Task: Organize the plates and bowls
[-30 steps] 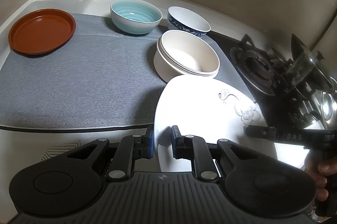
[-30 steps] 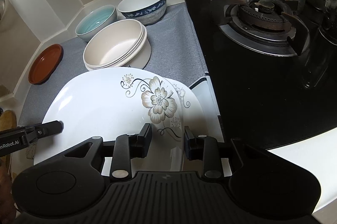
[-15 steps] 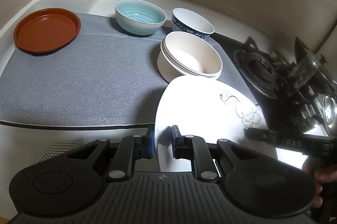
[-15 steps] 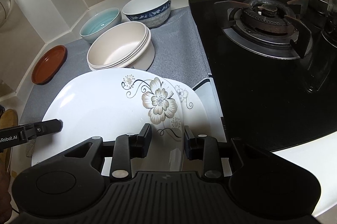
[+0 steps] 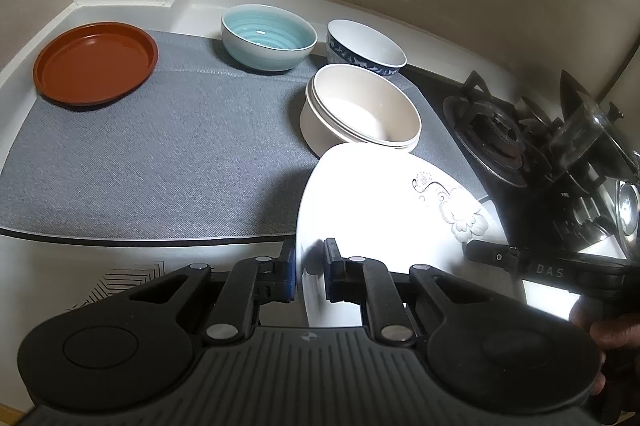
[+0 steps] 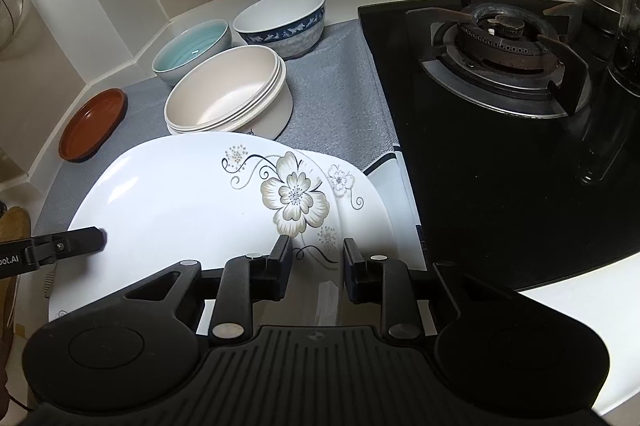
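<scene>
My left gripper (image 5: 310,266) is shut on the rim of a white flowered plate (image 5: 384,202), which it holds lifted above the counter; the same plate (image 6: 192,194) fills the right wrist view. A second flowered plate (image 6: 356,198) lies under it. My right gripper (image 6: 316,258) is open, its fingers either side of the plates' near rim. On the grey mat (image 5: 160,154) stand stacked cream bowls (image 5: 360,114), a teal bowl (image 5: 268,36), a blue-patterned bowl (image 5: 366,48) and a brown plate (image 5: 96,62).
A black gas hob (image 6: 500,106) with a burner (image 6: 500,34) lies right of the mat. A glass-lidded pot (image 5: 580,138) and a metal kettle (image 5: 628,206) stand on the hob's far side. The counter edge runs along the mat's front.
The left gripper has drawn back and up a little with the white plate, so the bowls look farther off. The right gripper stays open by the plates' rim.
</scene>
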### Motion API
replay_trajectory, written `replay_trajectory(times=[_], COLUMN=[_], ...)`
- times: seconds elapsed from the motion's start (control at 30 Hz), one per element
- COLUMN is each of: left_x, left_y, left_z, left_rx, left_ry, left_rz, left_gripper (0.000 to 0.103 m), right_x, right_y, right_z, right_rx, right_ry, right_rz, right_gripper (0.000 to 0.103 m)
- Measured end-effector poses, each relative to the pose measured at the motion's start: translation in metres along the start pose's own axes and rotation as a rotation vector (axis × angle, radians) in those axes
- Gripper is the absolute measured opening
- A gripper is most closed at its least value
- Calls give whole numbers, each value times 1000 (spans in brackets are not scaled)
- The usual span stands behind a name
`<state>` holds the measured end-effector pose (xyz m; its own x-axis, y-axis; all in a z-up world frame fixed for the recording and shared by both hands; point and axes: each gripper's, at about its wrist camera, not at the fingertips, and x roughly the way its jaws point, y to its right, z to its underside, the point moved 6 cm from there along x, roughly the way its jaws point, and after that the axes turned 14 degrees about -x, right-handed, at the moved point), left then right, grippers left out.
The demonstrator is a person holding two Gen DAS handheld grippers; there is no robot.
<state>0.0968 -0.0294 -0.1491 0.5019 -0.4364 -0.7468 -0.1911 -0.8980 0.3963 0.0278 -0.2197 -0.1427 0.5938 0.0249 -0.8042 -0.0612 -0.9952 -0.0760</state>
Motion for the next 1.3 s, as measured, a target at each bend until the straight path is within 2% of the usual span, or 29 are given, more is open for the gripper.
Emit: replay_trajectory(times=[0.97,1.3], left_x=[-6,-6], left_y=[2,3], left_z=[2,2], left_rx=[19,26], left_ry=[4,3], left_rz=[-25,-31], left_gripper=[13,13], right_x=[2,2], right_y=[-14,-23], right_z=[2,1], right_rx=[-150,-250], right_ry=[58,65], right_rz=[98,159], right_gripper=[27,27])
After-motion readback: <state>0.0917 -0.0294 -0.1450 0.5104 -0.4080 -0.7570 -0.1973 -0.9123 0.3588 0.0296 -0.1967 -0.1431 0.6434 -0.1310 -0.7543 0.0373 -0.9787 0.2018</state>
